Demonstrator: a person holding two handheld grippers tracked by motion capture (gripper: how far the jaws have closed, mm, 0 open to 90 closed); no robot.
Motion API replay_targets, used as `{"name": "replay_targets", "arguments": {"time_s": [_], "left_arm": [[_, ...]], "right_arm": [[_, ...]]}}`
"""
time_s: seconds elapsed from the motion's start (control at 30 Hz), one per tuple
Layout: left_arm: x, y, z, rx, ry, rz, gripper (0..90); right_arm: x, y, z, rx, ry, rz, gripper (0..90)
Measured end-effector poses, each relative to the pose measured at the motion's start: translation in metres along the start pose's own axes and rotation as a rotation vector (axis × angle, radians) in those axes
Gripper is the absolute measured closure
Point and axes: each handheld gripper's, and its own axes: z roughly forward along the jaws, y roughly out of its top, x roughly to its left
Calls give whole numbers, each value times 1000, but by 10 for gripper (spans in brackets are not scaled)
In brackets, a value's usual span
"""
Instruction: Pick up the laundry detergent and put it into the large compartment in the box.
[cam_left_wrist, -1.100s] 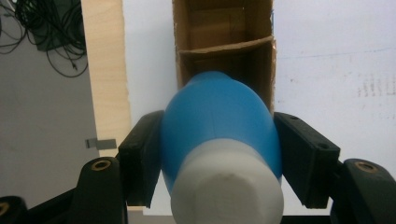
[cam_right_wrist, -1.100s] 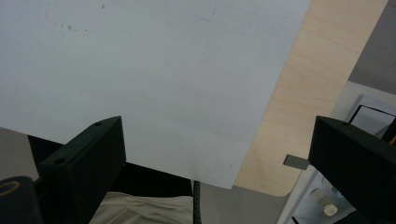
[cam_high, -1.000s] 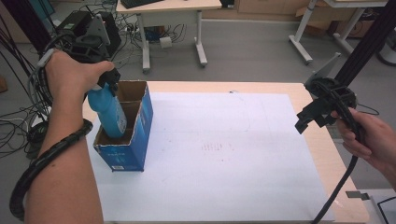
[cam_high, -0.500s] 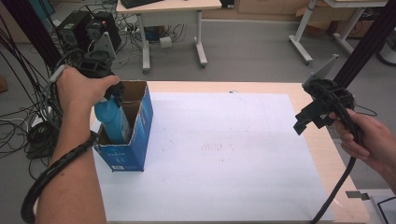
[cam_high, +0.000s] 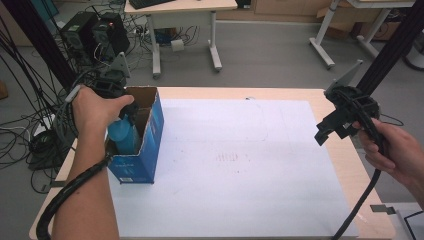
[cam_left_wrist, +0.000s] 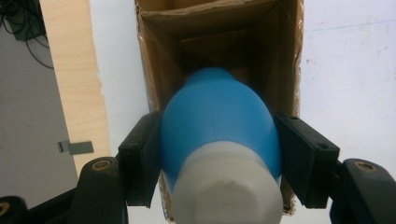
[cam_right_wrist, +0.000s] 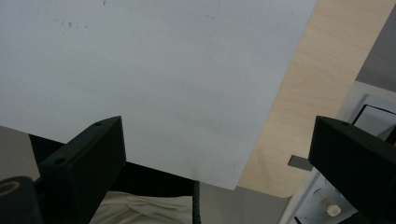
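Observation:
A blue bottle with a white cap end is held by my left gripper, which is shut on it. The bottle points down into an open blue cardboard box at the table's left side, its brown inside seen in the left gripper view. The bottle's lower part is inside the box. My right gripper hangs open above the table's right edge, with nothing between its jaws; below it in the right gripper view lies the white sheet.
A large white sheet covers most of the wooden table. Beyond the far edge stand a desk, computer towers and tangled cables on the floor. Black cables trail from both grippers.
My left gripper has moved toward the far end of the box and lowered the blue bottle deeper into it. The right gripper has hardly moved.

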Motion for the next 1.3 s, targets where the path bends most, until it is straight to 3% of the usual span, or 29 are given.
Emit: {"name": "replay_targets", "arguments": {"time_s": [0.5, 1.3], "left_arm": [[-7, 5, 25, 19, 8, 12, 372], [-5, 9, 46, 47, 12, 5, 372]], "right_arm": [[-3, 3, 5, 7, 2, 5, 41], [-6, 5, 9, 16, -2, 10, 40]]}}
